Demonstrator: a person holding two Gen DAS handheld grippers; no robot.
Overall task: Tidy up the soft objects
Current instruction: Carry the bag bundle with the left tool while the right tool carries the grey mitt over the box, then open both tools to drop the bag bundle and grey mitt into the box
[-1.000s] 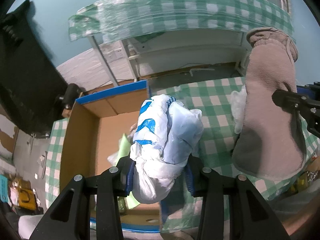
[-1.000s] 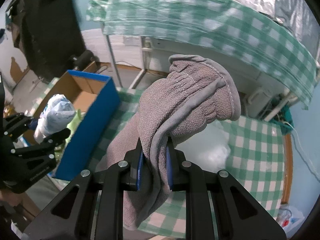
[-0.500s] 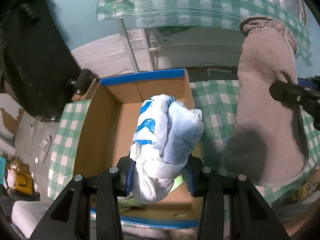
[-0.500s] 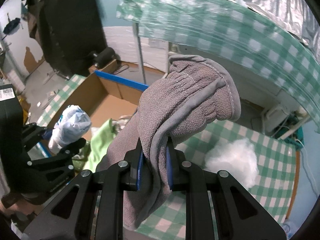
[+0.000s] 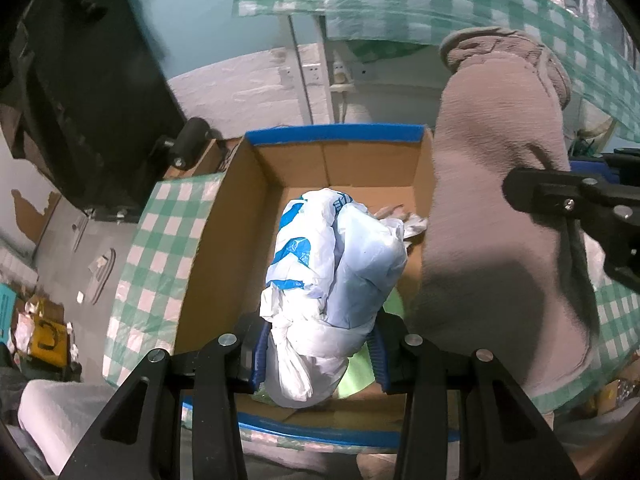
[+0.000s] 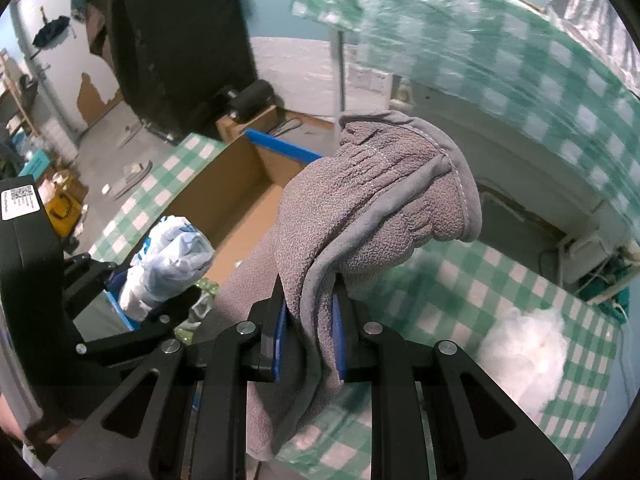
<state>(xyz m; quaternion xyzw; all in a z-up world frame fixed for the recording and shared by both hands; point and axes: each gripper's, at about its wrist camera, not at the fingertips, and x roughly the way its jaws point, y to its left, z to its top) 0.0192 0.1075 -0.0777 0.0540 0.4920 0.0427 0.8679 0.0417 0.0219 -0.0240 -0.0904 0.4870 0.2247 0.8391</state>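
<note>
Both grippers are loaded and over or beside the container, so this looks like the drop-off stage for two items at once. The left gripper (image 5: 318,350) has its jaws clamped on a knotted white-and-blue plastic bag bundle (image 5: 336,276), which hangs above the open cardboard box (image 5: 224,216) with blue-edged rims; the bundle sits over the box's middle, not yet released. The right gripper (image 6: 308,322) has its jaws pinched narrow on a grey fleece glove (image 6: 372,208), whose body droops at 3 o'clock in the left wrist view, just beside the box's right wall, partly overlapping it. Inside the box something pale green (image 5: 360,376) and some crumpled light material at 1 o'clock of the bundle already lie on the floor, so part of the sorting appears done. Left to do, as I judge it: release both held items into the box, then fetch the white fluffy stuffing (image 6: 524,344) lying on the green-checked tablecloth (image 6: 472,280) at 4 o'clock in the right wrist view.
</note>
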